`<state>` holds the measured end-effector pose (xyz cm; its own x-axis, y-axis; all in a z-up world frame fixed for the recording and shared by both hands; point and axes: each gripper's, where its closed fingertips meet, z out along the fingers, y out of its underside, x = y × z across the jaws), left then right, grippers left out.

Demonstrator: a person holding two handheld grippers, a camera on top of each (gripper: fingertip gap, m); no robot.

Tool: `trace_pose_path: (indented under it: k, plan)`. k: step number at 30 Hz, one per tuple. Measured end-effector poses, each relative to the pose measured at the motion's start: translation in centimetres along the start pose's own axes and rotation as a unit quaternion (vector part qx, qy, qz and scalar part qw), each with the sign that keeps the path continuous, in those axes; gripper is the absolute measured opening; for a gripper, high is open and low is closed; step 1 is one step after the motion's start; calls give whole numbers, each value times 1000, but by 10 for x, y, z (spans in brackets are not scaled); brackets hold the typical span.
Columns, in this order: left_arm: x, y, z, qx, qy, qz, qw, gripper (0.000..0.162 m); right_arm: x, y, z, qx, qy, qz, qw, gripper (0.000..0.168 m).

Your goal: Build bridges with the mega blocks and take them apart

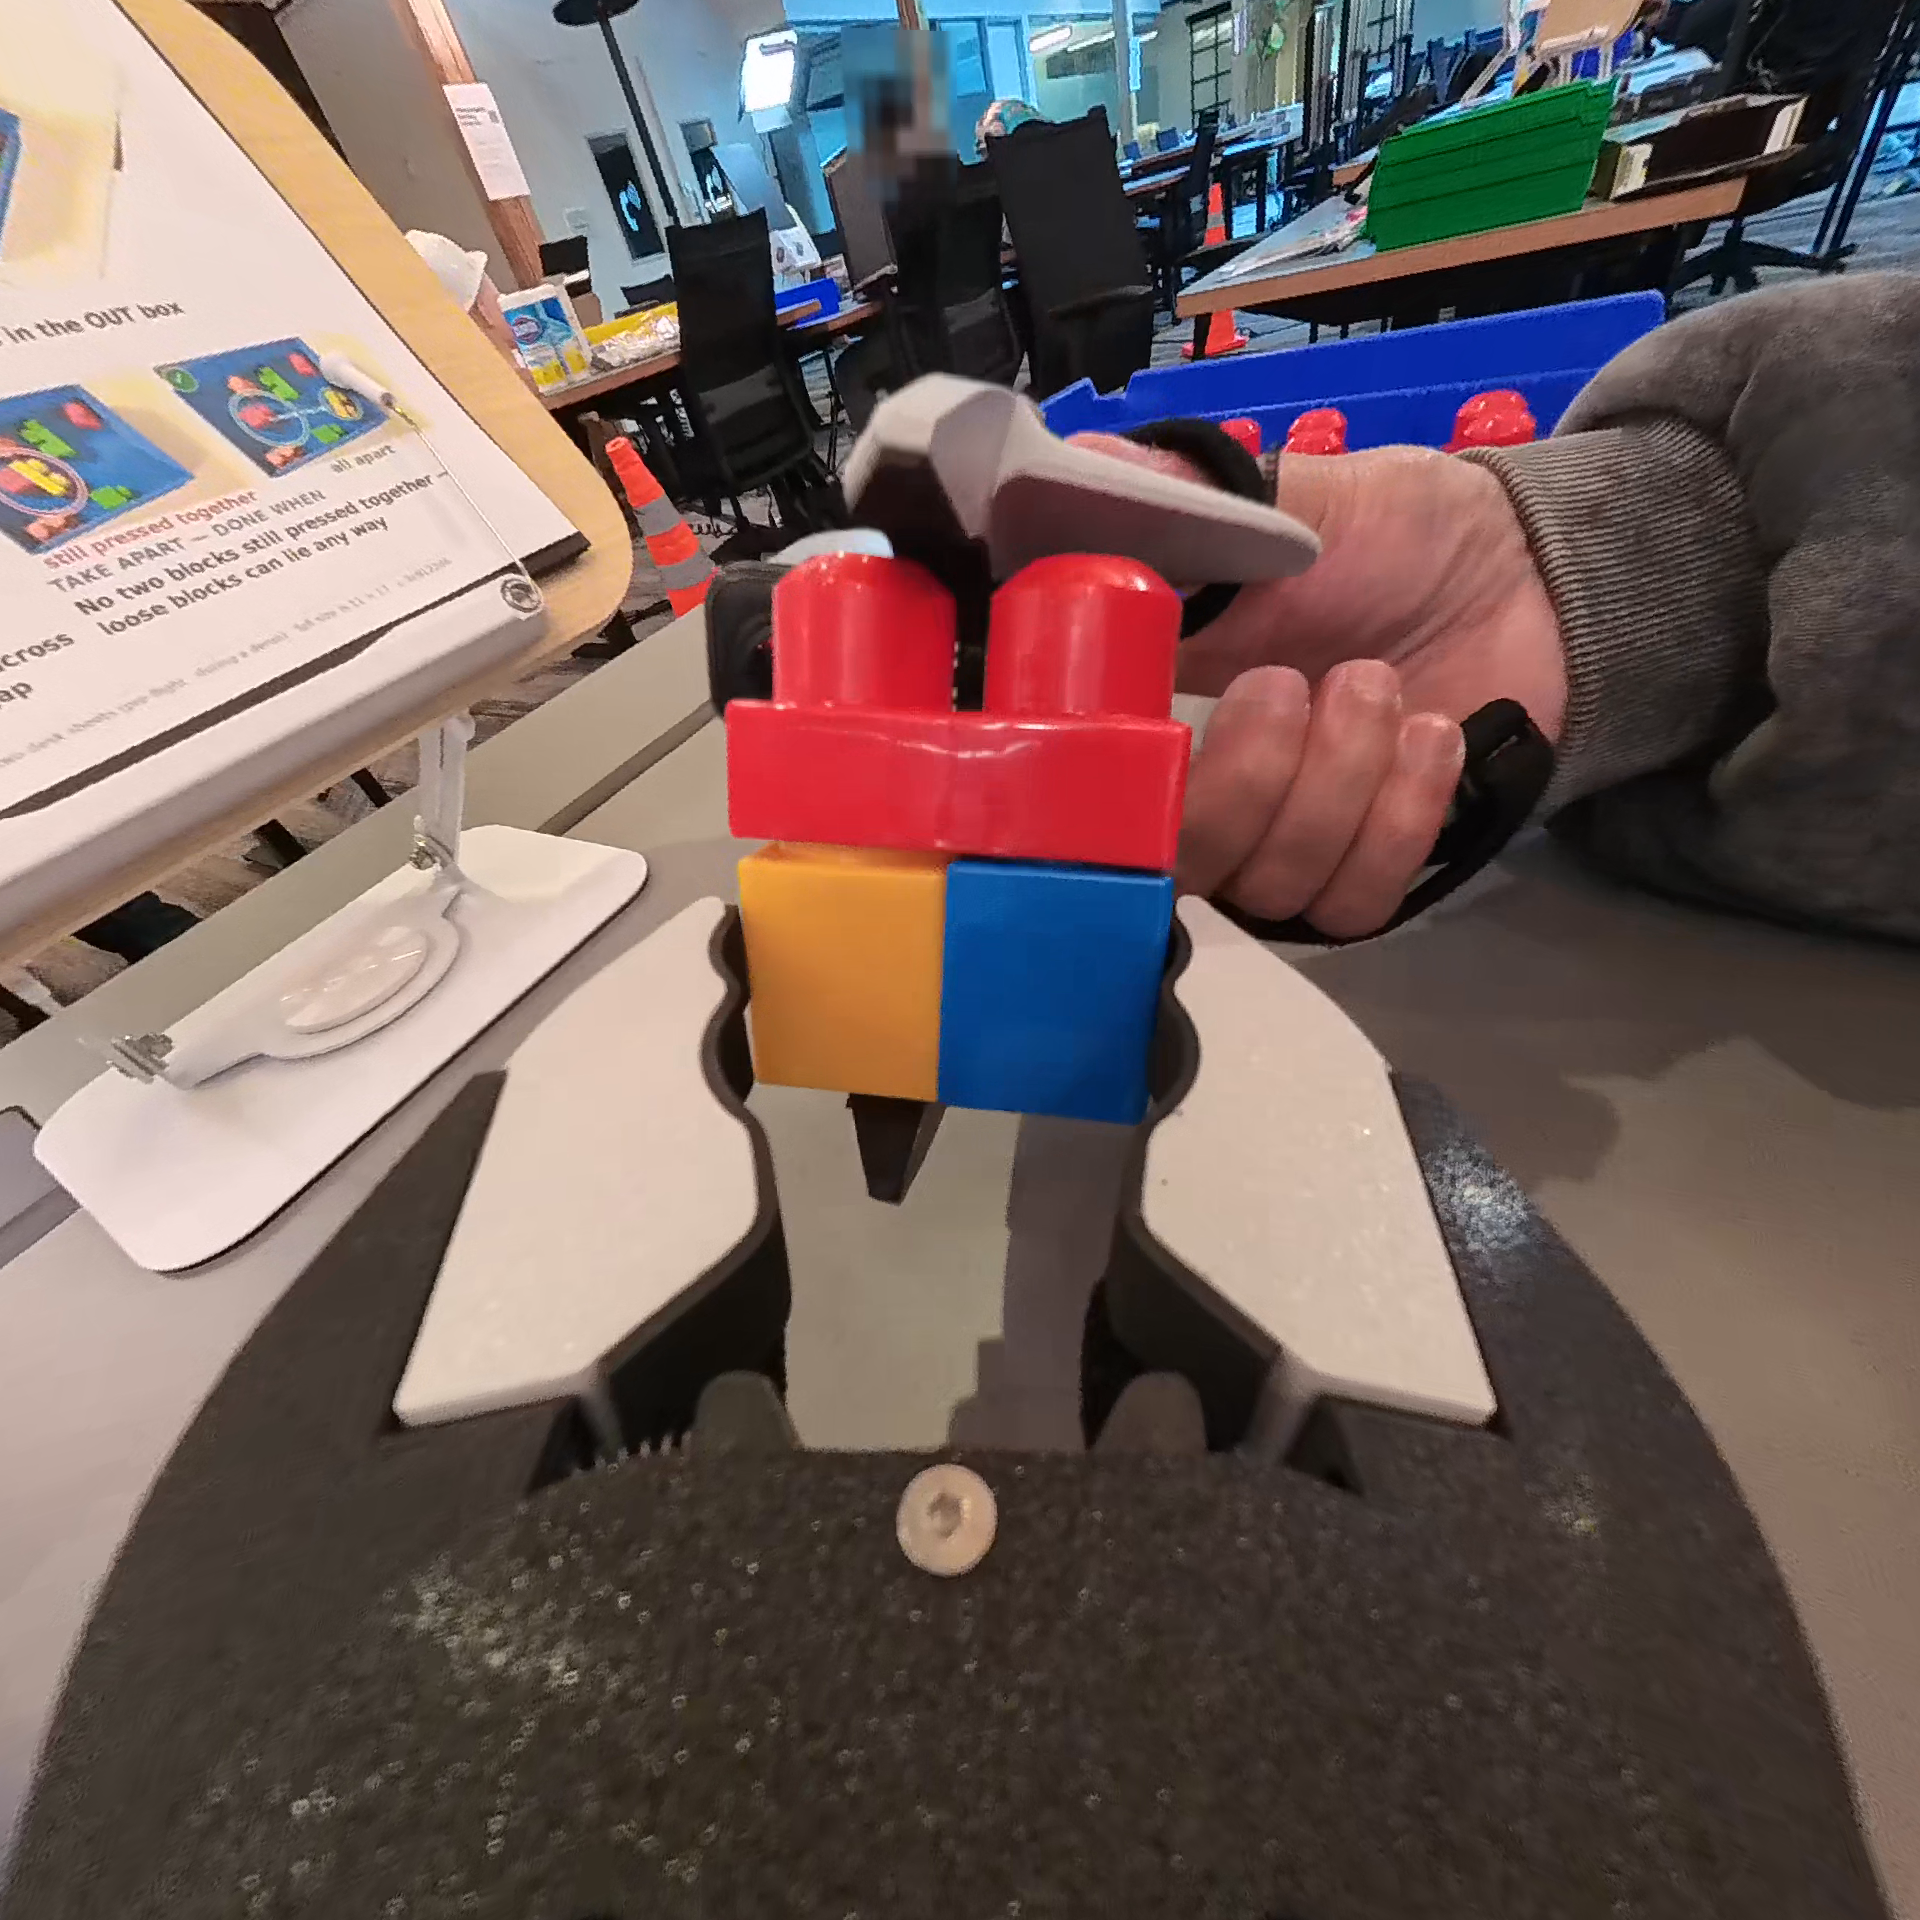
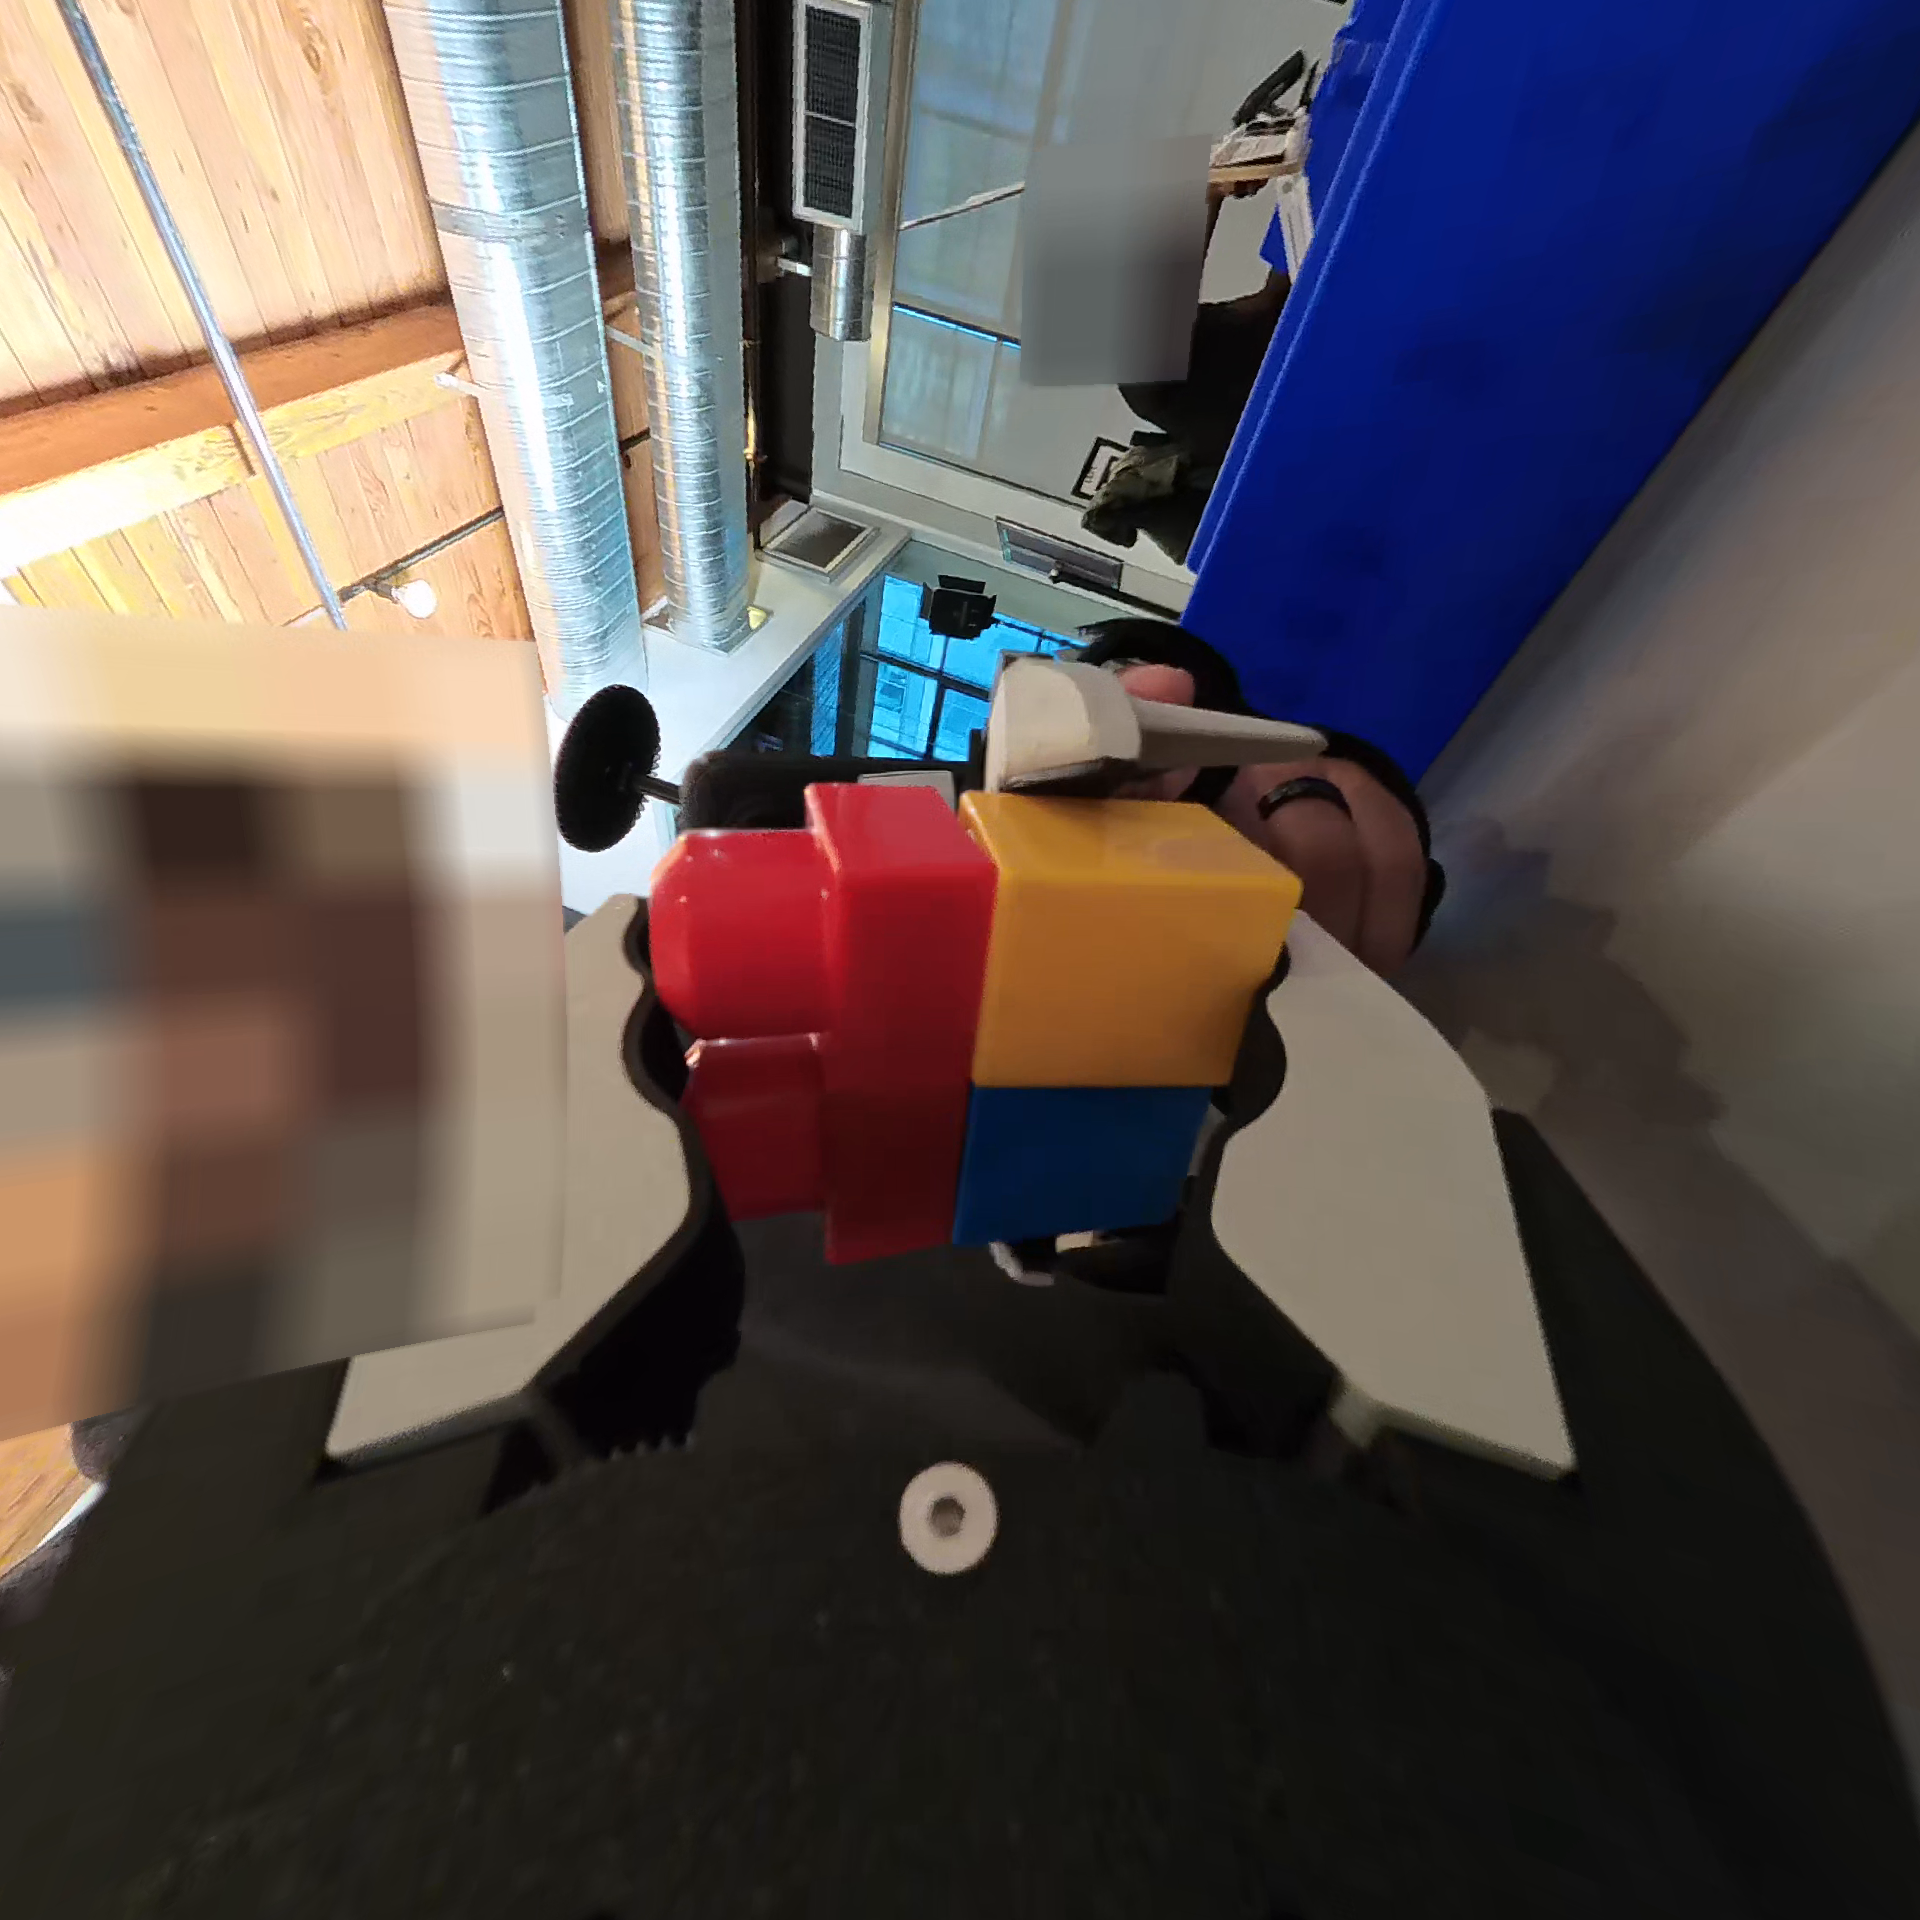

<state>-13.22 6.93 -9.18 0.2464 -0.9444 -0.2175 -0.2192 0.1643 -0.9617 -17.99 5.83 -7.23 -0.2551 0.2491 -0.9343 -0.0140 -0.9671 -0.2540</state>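
1. Bridge [image 1: 956, 831]: red block [image 1: 958, 779] capping yellow block [image 1: 844, 971] and blue block [image 1: 1051, 987], held above the worktop [image 1: 1558, 1039]; judged light, rigid, slick.
2. Left tongs [image 1: 951, 997] closed on the two lower blocks.
3. Right tongs [image 2: 961, 1049] span the bridge lengthwise, studs to base.
4. Nearby: instruction stand [image 1: 312, 966], blue bin [image 1: 1351, 374]; nothing obstructs.

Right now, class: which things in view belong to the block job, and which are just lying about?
Job:
red block
yellow block
blue block
left gripper
right gripper
blue bin

Lying about:
instruction sheet
white stand
orange cones
green crates
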Motion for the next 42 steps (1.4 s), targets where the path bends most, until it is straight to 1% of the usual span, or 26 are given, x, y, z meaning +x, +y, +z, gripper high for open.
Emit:
trace_pose_path:
  k: [3, 5, 7, 13, 17, 19, 22, 23, 24, 26, 27, 29, 34, 38, 42]
  plan:
    - [-1, 5, 2, -23, -12, 15, 1000, 74, 7, 0, 0, 2, 34, -9, 999, 107]
    - [-1, 8, 2, -37, -18, 24, 999, 75, 9, 3, 0, -11, 49, -19, 999, 107]
    - [-1, 14, 3, -59, -20, 24, 998, 75, 17, 5, -2, -21, 83, -25, 996, 107]
    - [0, 13, 3, -60, -21, 26, 998, 74, 15, 6, -2, -29, 88, -22, 995, 106]
    - [-1, 11, 4, -47, -14, 20, 999, 74, 13, 2, -2, -15, 69, -5, 997, 107]
    - [-3, 12, 5, -45, -23, 27, 998, 74, 13, -2, -2, 1, 72, -12, 997, 105]
    - [-6, 11, 3, -41, -38, 45, 997, 75, 9, 2, -3, -10, 84, -36, 996, 117]
    - [-5, 5, 1, -22, -35, 47, 998, 74, 9, 9, -1, -26, 81, -19, 996, 120]
    - [-4, -1, 0, -7, -36, 48, 998, 74, 7, 15, 1, -39, 61, 9, 997, 117]
    - [-2, -1, 0, -5, -33, 55, 998, 74, -4, 22, 6, -45, -10, 59, 997, 111]
    - [-2, -1, 0, -4, -35, 56, 998, 74, -6, 21, 6, -35, -29, 66, 997, 108]
    - [-3, -4, -1, 7, -36, 53, 998, 74, -9, 17, 5, -16, -56, 48, 997, 101]
    - [-4, -1, 0, 4, -45, 66, 997, 74, -7, 14, 4, 4, -70, 6, 997, 99]
    - [-2, -3, 0, 14, -30, 50, 998, 74, -11, 16, 3, 3, -84, 17, 996, 97]
    - [-2, 2, 2, -2, -31, 48, 998, 74, -7, 14, 1, 6, -77, 28, 997, 98]
